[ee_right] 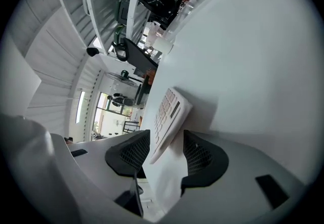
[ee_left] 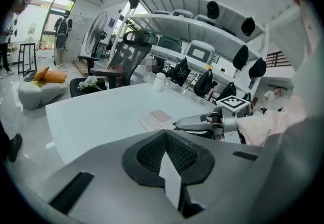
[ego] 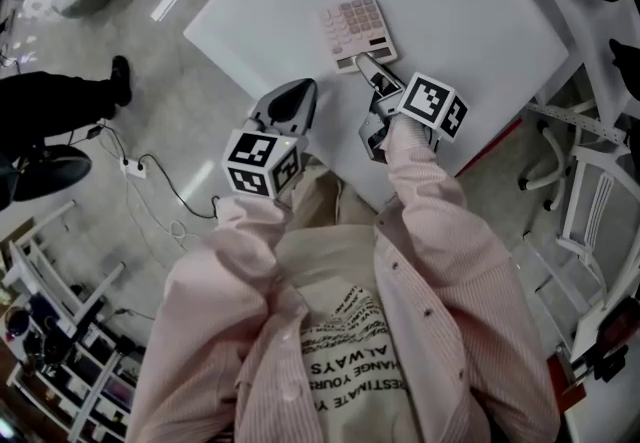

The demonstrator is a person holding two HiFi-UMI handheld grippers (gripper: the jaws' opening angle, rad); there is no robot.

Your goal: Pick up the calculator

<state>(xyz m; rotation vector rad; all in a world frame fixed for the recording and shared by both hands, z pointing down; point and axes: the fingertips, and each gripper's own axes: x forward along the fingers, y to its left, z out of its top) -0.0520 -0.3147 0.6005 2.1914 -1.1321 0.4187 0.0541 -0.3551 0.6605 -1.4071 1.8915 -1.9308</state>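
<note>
Calculator (ee_right: pixel 167 112) edge sits between your right gripper (ee_right: pixel 166 144) fingers, which stand apart, not clamped. Closing and lifting remain, I'd say. Left gripper (ee_left: pixel 166 148) fingers are pressed together, empty.

My right hand-held gripper (ee_right: pixel 166 142) has its jaws apart, with the near end of the calculator (ee_right: pixel 167 114) between the black ribbed pads (ee_right: pixel 129 154). The calculator is pale with rows of keys. It sits tilted off the white counter (ee_right: pixel 253 56) and casts a shadow there. I cannot tell whether either pad touches it.
</note>
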